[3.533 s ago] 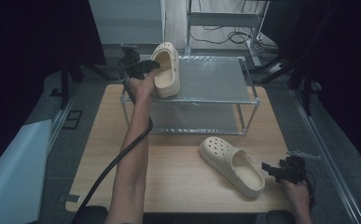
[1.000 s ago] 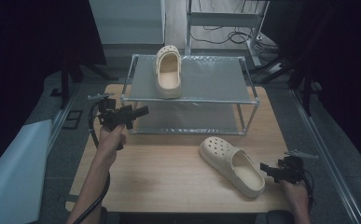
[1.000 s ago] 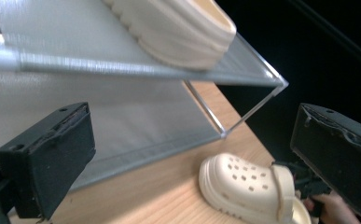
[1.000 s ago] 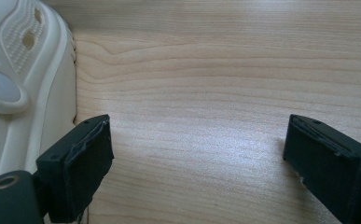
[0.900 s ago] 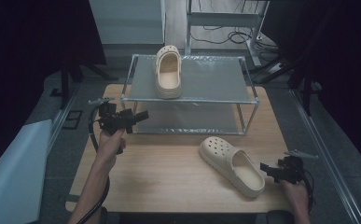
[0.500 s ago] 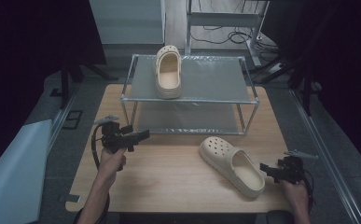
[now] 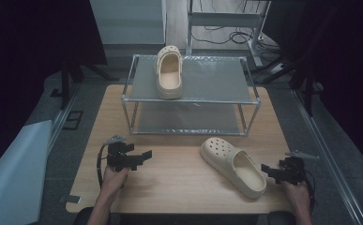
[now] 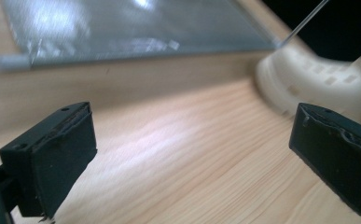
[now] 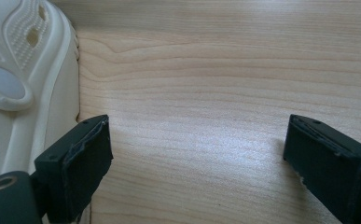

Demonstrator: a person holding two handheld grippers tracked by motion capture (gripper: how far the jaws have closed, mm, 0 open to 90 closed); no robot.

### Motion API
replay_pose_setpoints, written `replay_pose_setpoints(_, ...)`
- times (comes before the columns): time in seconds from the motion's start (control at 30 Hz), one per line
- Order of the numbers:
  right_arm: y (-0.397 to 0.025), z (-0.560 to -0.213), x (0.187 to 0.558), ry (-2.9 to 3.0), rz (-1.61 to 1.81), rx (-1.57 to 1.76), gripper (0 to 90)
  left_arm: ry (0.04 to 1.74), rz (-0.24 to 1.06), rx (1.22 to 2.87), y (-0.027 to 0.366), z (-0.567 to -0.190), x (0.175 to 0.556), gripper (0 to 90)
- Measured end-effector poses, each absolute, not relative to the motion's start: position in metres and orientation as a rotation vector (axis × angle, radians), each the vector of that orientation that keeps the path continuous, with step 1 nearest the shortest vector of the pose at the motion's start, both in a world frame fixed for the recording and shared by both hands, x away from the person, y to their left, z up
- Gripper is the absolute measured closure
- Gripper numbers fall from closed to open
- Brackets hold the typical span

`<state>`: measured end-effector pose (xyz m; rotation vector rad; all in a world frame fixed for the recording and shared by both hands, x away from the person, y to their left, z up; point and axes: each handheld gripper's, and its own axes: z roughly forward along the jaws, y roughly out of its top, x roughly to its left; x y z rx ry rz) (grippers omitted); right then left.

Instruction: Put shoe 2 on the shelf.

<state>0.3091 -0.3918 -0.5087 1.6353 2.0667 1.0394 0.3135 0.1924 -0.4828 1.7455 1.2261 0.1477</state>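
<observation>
Since placing one cream clog on the metal rack, our left gripper sits back at the table, fingers wide. Right gripper, also wide, must next grasp the second clog.

The left gripper has let go of one clog, now lying on the rack's top shelf at upper centre. Gripper withdrawn to the lower left of the frame, fingers apart, holding nothing.
</observation>
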Motion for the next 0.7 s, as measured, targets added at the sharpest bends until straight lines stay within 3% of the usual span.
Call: replay_pose_setpoints(0.7,-0.367,-0.506,0.305,2.213,0.891,1.483,6.9,1.196,0.293,1.919,0.177,-0.505,0.302,0.0)
